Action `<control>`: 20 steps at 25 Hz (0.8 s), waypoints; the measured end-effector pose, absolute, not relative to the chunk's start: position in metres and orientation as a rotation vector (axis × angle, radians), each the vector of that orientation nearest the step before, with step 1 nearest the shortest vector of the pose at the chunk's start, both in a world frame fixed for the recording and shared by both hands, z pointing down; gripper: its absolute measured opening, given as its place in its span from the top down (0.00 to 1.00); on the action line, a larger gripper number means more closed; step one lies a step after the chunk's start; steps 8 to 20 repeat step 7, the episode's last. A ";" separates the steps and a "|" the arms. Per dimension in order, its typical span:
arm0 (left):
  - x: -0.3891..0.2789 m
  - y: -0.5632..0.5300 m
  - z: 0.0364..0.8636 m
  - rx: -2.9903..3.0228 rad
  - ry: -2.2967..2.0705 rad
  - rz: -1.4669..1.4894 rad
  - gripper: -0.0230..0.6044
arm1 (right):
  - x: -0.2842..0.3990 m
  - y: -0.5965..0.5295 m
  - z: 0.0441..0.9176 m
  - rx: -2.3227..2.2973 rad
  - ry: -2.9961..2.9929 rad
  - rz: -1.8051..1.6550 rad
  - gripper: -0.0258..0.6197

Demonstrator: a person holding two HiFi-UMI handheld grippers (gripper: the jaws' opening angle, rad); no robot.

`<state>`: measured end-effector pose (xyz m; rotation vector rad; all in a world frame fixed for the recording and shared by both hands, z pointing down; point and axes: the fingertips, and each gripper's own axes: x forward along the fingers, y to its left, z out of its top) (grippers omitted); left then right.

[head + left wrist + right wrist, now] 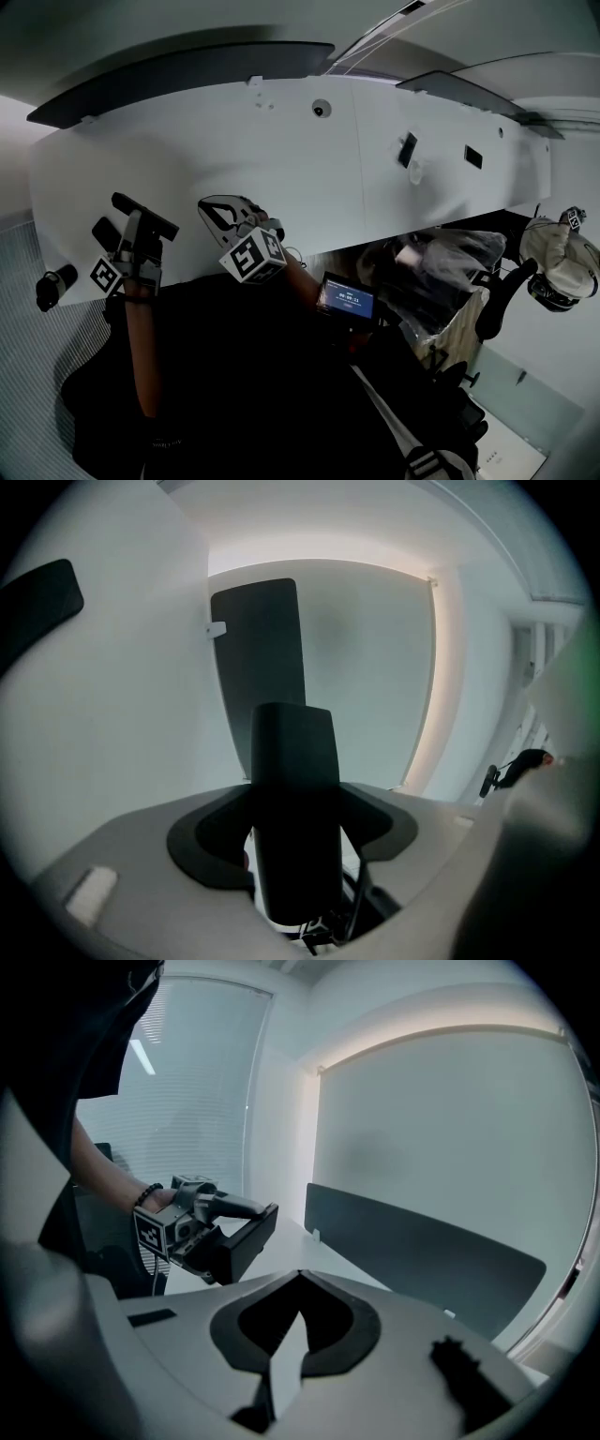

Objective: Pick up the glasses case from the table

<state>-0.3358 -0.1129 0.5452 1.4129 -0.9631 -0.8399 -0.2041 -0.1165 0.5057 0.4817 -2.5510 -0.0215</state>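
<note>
L gripper (139, 227) is clamped on the glasses case (292, 789), a black box-like thing held clear of the white table (187, 155), above its near edge twd the left corner. Case looks rigid, light and smooth-skinned, so prob slippery. A grip across the flat long sides, approx mid-length, suits it. Whether the lid is shut, and what's inside: can't tell. R gripper (225, 217), jaws together w/ nothing in them, hovers just beside. Dark divider (178, 80) lines the far edge.

No text is legible; the small lit screen (345, 300) shows characters too tiny to read.
</note>
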 end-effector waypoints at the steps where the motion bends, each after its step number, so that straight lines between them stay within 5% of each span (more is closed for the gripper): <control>1: -0.337 -0.112 0.546 1.404 -0.953 -0.849 0.50 | -0.206 -0.115 0.505 0.479 -2.548 -0.028 0.95; 20: -0.345 -0.101 0.558 1.401 -0.955 -0.781 0.50 | -0.221 -0.105 0.502 0.461 -2.548 -0.054 0.95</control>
